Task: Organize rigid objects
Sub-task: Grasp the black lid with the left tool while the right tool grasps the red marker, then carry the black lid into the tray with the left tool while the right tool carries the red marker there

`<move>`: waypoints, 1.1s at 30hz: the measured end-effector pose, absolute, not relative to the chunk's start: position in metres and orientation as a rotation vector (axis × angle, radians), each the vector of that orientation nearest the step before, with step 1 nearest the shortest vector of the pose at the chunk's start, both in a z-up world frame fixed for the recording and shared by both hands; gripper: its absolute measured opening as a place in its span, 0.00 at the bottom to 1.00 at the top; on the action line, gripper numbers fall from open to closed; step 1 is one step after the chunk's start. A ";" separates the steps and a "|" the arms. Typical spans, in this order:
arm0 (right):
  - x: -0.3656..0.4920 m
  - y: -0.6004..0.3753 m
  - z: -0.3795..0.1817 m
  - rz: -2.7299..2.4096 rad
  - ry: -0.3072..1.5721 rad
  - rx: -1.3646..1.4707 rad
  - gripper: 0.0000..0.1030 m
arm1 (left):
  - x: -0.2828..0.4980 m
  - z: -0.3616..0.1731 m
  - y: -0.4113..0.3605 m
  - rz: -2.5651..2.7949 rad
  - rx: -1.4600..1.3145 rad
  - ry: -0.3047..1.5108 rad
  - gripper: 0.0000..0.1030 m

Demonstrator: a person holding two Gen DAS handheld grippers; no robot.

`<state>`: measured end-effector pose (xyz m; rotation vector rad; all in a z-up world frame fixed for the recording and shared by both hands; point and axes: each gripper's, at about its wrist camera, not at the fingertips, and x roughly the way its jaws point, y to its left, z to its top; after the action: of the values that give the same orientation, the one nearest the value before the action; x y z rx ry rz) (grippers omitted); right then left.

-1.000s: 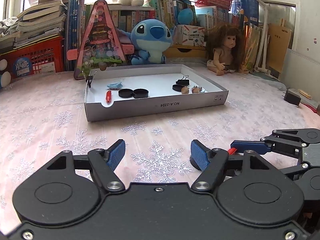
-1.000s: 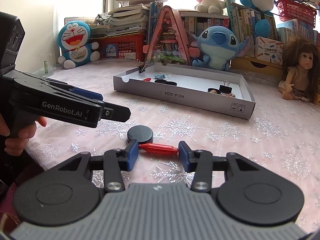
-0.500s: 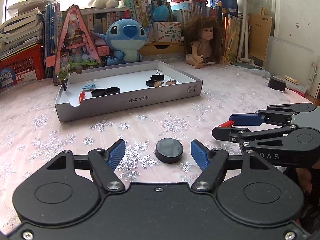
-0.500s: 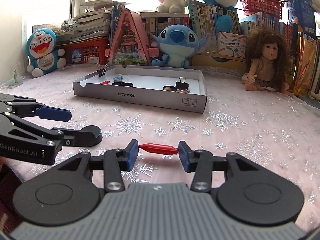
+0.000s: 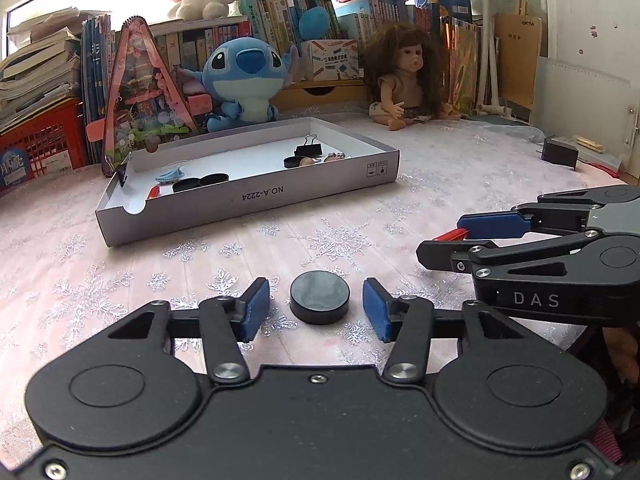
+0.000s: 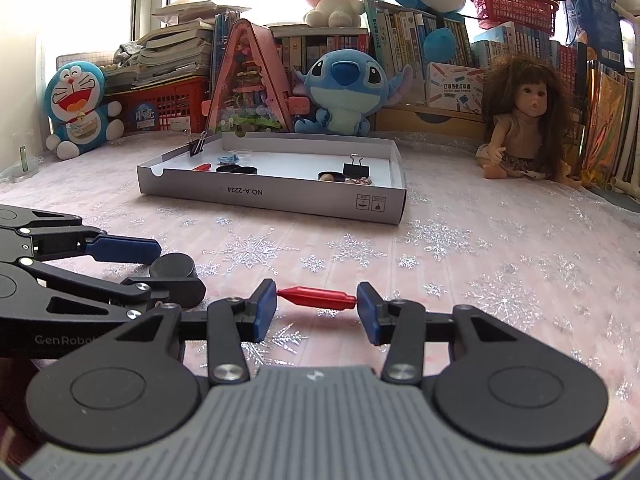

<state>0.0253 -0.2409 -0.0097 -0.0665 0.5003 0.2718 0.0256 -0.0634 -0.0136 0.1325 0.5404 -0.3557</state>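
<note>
A black round disc (image 5: 320, 298) lies flat on the snowflake tablecloth. It sits between the blue pads of my left gripper (image 5: 318, 308), whose jaws are closing, with a gap still showing on each side. My right gripper (image 6: 316, 310) is shut on a red spindle-shaped piece (image 6: 316, 298), pinched end to end just above the cloth. The right wrist view shows the same disc (image 6: 172, 266) at the left, beside the left gripper's fingers (image 6: 120, 250). In the left wrist view the right gripper (image 5: 460, 240) reaches in from the right. Farther back stands the shallow grey cardboard tray (image 5: 248, 200).
The tray (image 6: 272, 196) holds black discs, binder clips, a red piece and small bits. Behind it are a pink triangular toy house (image 6: 248, 80), a blue plush (image 6: 344, 88), a doll (image 6: 516, 120), books and red crates. A black adapter (image 5: 560, 154) lies far right.
The left gripper swung over to the black disc, which now sits between its fingers, and its jaws have narrowed. The right gripper keeps its hold on the red piece.
</note>
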 end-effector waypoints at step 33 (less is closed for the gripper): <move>0.076 -0.234 0.025 0.235 0.504 -0.002 0.48 | 0.068 0.039 -0.018 -0.180 0.028 0.514 0.29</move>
<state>0.0756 -0.2344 0.0248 -0.0020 0.5041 0.2351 0.0679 -0.0180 0.0389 0.0276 0.5144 -0.1798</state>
